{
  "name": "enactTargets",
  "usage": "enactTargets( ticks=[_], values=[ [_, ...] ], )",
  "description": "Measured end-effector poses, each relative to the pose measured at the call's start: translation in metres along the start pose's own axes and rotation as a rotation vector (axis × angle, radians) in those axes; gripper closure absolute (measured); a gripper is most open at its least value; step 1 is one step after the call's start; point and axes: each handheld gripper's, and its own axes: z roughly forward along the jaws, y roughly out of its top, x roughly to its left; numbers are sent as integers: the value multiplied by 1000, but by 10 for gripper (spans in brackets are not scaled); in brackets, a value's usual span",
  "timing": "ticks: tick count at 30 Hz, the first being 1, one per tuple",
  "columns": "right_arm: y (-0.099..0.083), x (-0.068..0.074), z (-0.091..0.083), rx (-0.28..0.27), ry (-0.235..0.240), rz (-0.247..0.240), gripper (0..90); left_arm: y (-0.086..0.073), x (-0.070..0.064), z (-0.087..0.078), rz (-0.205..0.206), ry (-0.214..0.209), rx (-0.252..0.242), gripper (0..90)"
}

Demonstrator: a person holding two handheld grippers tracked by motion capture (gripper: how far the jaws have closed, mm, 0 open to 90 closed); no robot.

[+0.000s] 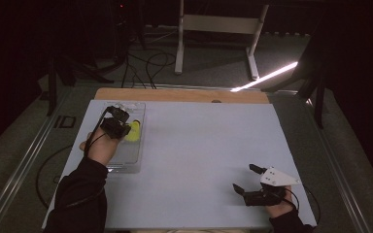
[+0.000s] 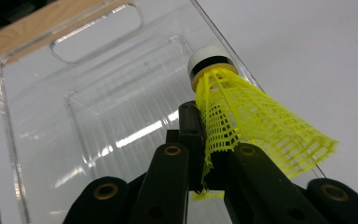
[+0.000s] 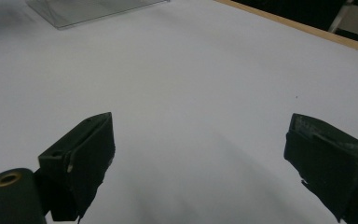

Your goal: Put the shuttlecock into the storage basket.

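A yellow mesh shuttlecock (image 2: 251,116) with a white cork tip is pinched by its skirt edge between the jaws of my left gripper (image 2: 205,154), which is shut on it. It hangs over a clear plastic tray (image 2: 98,93). In the high view the left gripper (image 1: 119,124) and the shuttlecock (image 1: 134,131) sit above the tray (image 1: 126,162) at the table's left. My right gripper (image 1: 245,178) rests near the front right corner, jaws wide apart with nothing between them; its fingers (image 3: 81,156) frame bare white table.
The white tabletop (image 1: 199,145) has a wooden strip (image 1: 175,94) along its far edge. A corner of the clear tray (image 3: 88,9) lies far ahead in the right gripper view. Beyond the table stand a white frame (image 1: 218,29) and floor cables (image 1: 145,68).
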Motion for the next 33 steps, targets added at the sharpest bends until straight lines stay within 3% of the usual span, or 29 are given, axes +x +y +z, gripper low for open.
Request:
enactTargets(
  ticks=[13,20,25,29,30,33],
  values=[
    [0,0,1,3,3,6,86,-3,-6,12,43,-6,38,885],
    [-1,0,1,4,4,3,87,-3,-2,16,10,-45,81,885],
    [-1,0,1,5,5,6,87,-4,-1,18,0,-66,81,876],
    [-1,0,1,5,4,4,86,-3,-2,17,6,-69,100,643],
    [-1,0,1,5,4,4,86,-3,-4,16,16,-51,104,574],
    [-1,0,1,5,4,6,86,-1,-5,12,-1,-39,88,467]
  ],
)
